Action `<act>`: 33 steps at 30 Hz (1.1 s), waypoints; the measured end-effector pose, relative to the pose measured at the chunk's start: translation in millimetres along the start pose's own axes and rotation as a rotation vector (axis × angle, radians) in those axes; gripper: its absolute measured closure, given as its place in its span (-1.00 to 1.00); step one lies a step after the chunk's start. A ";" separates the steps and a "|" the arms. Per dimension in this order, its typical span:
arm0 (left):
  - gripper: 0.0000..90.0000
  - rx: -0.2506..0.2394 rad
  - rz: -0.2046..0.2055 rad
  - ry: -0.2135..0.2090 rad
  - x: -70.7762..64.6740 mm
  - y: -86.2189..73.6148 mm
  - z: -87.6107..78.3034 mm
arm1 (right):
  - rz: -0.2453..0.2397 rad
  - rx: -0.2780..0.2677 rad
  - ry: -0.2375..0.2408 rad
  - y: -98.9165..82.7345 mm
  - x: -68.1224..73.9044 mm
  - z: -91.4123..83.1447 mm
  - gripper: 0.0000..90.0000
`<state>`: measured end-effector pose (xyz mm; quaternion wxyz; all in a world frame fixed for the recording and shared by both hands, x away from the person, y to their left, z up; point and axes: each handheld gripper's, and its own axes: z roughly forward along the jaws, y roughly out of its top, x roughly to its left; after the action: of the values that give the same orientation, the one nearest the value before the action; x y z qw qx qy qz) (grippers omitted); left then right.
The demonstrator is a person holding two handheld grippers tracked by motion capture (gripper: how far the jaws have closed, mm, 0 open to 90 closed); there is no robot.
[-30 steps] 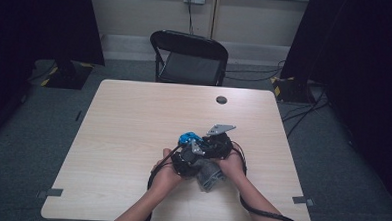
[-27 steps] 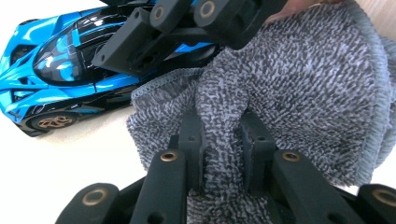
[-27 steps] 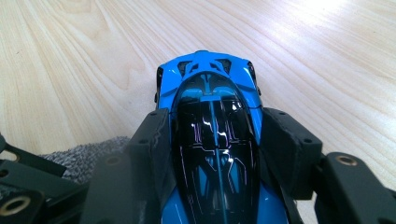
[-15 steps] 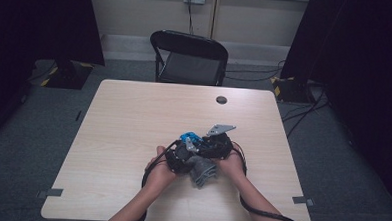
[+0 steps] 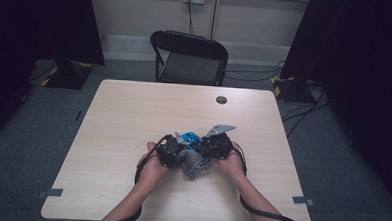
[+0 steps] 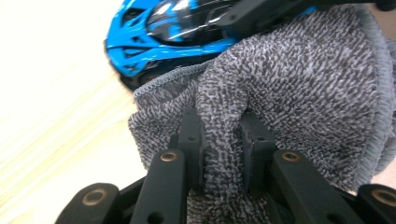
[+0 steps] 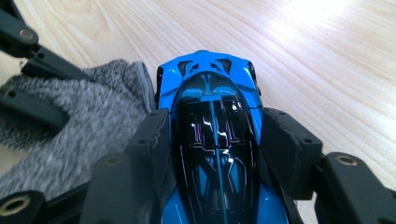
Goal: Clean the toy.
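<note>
On the left, we pinch a fold of the nubby grey cloth (image 6: pixel 299 98) tightly in our left gripper (image 6: pixel 223 140), its fingers nearly closed on it. To its right, our right gripper (image 7: pixel 212 154) clamps the glossy blue and black toy car (image 7: pixel 210 140) by its sides, fingers half apart. Cloth and car touch, low over the pale wood-grain counter (image 5: pixel 133 118).

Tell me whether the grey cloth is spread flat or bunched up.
Bunched up: the grey cloth is gathered into a fold pinched between the left gripper's fingers.
</note>
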<state>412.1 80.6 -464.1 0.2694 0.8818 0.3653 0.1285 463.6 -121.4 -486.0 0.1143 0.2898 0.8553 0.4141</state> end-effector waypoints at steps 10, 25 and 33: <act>0.64 0.005 -0.024 0.037 13.2 -2.4 -2.1 | -0.002 -0.001 0.000 -0.2 0.0 0.0 -0.04; 0.65 0.003 -0.074 0.053 29.9 -7.7 -3.6 | -0.002 -0.002 -0.001 -0.2 0.2 0.2 -0.04; 0.64 0.007 -0.094 0.077 38.3 -11.0 -5.7 | -0.002 -0.003 -0.001 -0.2 0.2 0.3 -0.04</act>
<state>430.2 116.6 -464.5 0.2578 0.8590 0.4167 0.1485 463.4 -121.2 -486.3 0.1156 0.2890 0.8549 0.4150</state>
